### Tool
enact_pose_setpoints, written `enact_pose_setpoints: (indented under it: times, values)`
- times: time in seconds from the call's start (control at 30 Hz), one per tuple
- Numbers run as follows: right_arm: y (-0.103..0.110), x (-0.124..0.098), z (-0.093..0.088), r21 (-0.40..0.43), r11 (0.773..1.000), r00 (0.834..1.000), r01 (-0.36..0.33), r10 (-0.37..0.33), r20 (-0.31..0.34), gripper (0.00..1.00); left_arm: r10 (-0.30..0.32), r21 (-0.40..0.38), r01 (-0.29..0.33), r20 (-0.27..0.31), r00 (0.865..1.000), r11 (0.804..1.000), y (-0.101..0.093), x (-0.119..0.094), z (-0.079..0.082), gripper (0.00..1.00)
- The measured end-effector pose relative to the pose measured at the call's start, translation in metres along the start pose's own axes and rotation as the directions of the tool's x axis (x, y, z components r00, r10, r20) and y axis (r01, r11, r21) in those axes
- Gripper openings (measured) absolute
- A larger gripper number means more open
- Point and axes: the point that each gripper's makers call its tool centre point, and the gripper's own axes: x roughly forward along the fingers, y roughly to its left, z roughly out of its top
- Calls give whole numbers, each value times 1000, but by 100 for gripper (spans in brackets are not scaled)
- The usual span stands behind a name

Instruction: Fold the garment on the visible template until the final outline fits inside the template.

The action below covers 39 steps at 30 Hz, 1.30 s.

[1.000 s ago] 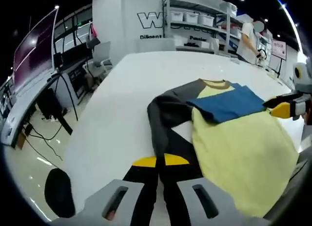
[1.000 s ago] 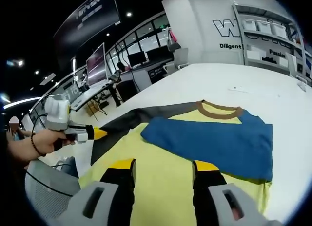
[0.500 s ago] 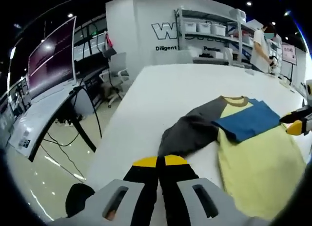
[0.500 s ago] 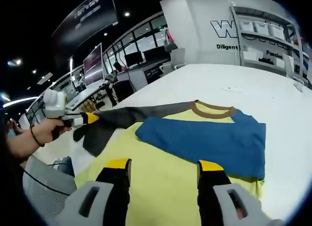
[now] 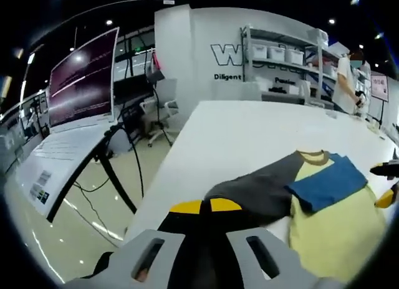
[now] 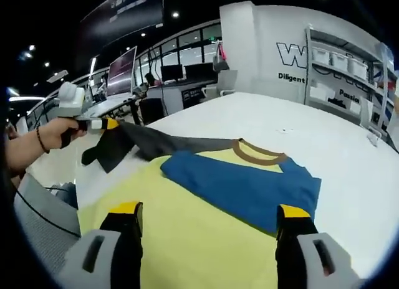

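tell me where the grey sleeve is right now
In the right gripper view the grey sleeve is lifted off the white table, pinched in the left gripper, left of the blue sleeve.

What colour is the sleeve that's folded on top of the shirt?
Blue sleeve, clearest in the right gripper view.

bright ceiling spotlights | glare on white table point(image 5: 249, 133) | heavy fisheye bending at edges | focus sharp

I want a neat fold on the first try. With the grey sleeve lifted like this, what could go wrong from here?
The left gripper pinches just the end of the grey sleeve, so it may slip out. Pulling outward could drag the shirt and disturb the folded blue sleeve. The right gripper hangs open over the body, pinning nothing.
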Motion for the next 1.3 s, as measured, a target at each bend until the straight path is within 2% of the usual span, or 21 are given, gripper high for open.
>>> enact_pose_setpoints:
  times: [0.17, 0.27, 0.37, 0.57, 0.7, 0.73, 0.83, 0.9, 1.07, 1.13, 1.17, 1.2, 1.23, 1.3]
  values:
    - [1, -3, -6, 7, 1000, 1000, -8, 8, -9, 91, -15, -12, 16, 73, 997, 1000, -3, 1, 20, 0]
    - [0, -8, -9, 3, 1000, 1000, -5, 5, -18, 92, -37, -9, 38, 82, 996, 999, -9, -1, 29, 0]
    - [-2, -12, -13, 13, 1000, 1000, 3, -3, -21, 92, -69, 36, 65, 114, 991, 997, -18, -4, 40, 0]
    - [-6, -14, -19, 18, 1000, 999, 21, -20, -40, 92, -104, 52, 97, 170, 980, 994, -35, -7, 56, 0]
    - [-7, -16, -18, 25, 999, 999, 25, -24, -35, 92, -127, 78, 114, 199, 972, 990, -45, -8, 67, 0]
    - [-7, -17, -19, 24, 999, 999, 25, -24, -38, 91, -138, 107, 118, 207, 969, 987, -50, -8, 70, 0]
    - [-8, -17, -20, 23, 999, 999, 25, -24, -44, 91, -170, 191, 128, 229, 959, 973, -63, -9, 81, 0]
    - [-7, -17, -22, 19, 1000, 999, 20, -19, -51, 91, -178, 254, 113, 249, 952, 961, -70, -10, 87, 0]
    - [-8, -18, -21, 20, 1000, 999, 23, -22, -46, 91, -234, 349, 136, 255, 938, 927, -92, -12, 97, 0]
    - [-9, -18, -22, 21, 999, 999, 27, -26, -45, 91, -249, 354, 151, 250, 936, 923, -98, -12, 99, 0]
    - [-9, -19, -22, 22, 999, 999, 26, -25, -44, 91, -279, 381, 175, 238, 930, 908, -106, -12, 100, 0]
    - [-9, -19, -22, 23, 999, 999, 25, -24, -43, 91, -290, 393, 182, 237, 927, 901, -111, -12, 101, 0]
    - [-9, -18, -23, 24, 999, 999, 25, -23, -44, 91, -314, 426, 194, 231, 921, 883, -119, -12, 101, 0]
    - [-9, -18, -24, 28, 999, 999, 27, -25, -46, 91, -339, 450, 210, 226, 913, 868, -128, -13, 102, 0]
